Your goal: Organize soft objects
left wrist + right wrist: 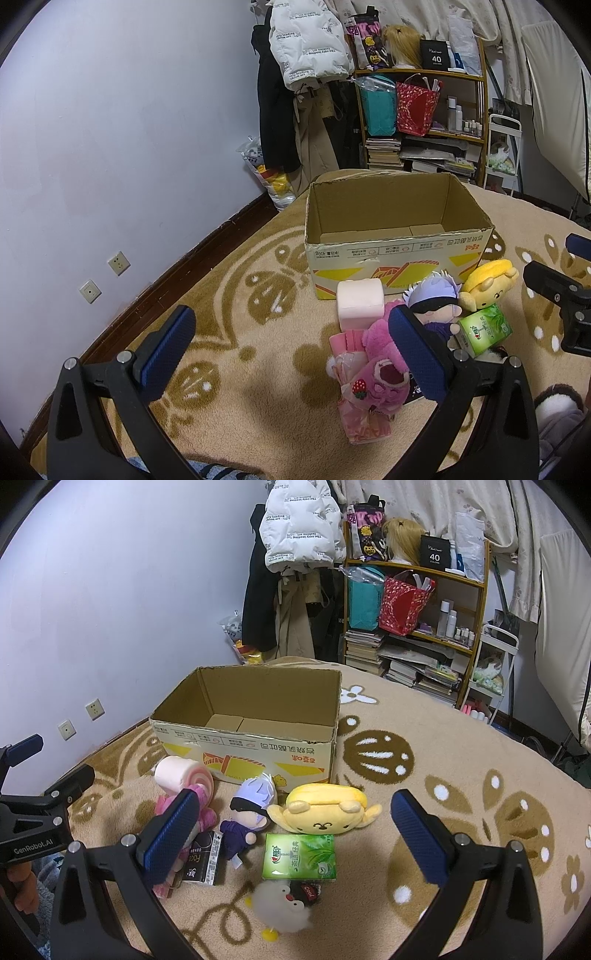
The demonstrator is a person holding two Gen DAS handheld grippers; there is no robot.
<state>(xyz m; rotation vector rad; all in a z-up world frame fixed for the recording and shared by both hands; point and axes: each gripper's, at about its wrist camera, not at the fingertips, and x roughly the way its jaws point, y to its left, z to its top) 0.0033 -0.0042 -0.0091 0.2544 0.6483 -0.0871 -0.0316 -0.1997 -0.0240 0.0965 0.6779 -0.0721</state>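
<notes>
An open cardboard box stands empty on the beige rug. In front of it lie a pink roll cushion, a pink bear plush, a white-haired doll in purple, a yellow plush, a green tissue pack, a black pack and a white fluffy bird. My left gripper is open, left of the pile. My right gripper is open above the toys, empty.
A wooden shelf with bags, books and bottles stands behind the box, with coats hanging beside it. A white cart is at the right. The wall with sockets runs along the left. A slippered foot is at lower right.
</notes>
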